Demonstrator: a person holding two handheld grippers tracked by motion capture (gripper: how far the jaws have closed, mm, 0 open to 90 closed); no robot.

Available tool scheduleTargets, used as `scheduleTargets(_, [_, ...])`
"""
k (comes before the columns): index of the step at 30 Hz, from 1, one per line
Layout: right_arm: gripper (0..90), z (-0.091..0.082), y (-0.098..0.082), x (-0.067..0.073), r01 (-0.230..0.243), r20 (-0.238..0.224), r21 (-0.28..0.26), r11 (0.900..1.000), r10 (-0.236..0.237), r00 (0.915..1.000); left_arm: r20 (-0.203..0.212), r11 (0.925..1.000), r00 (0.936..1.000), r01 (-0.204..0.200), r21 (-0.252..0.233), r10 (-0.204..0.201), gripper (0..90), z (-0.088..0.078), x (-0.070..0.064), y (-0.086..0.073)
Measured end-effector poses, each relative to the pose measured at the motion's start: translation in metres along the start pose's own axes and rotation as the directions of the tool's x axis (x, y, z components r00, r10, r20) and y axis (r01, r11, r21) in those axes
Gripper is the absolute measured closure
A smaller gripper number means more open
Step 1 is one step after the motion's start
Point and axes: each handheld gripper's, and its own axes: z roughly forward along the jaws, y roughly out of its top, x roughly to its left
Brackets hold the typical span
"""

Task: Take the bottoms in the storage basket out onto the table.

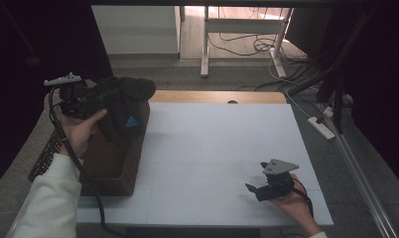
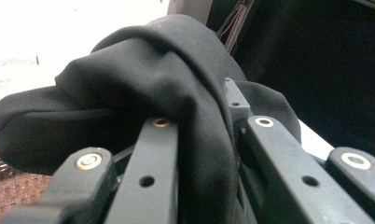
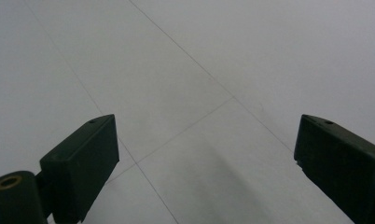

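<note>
One brown woven basket [image 1: 113, 168] stands at the left edge of the white table [image 1: 222, 148]. Its inside is in shadow, so whether anything lies at its bottom I cannot tell. One black cloth garment with a small blue triangular mark [image 1: 124, 106] hangs over the basket's far end, lifted clear of most of the rim and drooping down against the basket's wall.

The left gripper [image 1: 96, 99] is clamped on that garment: in the left gripper view the black fabric [image 2: 171, 93] is bunched between the two jaws and spills over their tops, with a patch of the basket's weave at the lower left.

The right gripper [image 1: 259, 187] rests low near the table's front right corner, well apart from the basket, its jaws [image 3: 209, 154] spread wide over bare white surface with nothing between them.
</note>
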Motion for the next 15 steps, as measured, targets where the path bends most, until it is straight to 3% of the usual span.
scheduleTargets(15, [6.6,0.0,0.0,0.0,0.0,-0.002,-0.003,1.0,0.0,1.0,0.047,0.9995,0.9984,-0.031,0.002,0.031,80.1,0.005,-0.017,0.002])
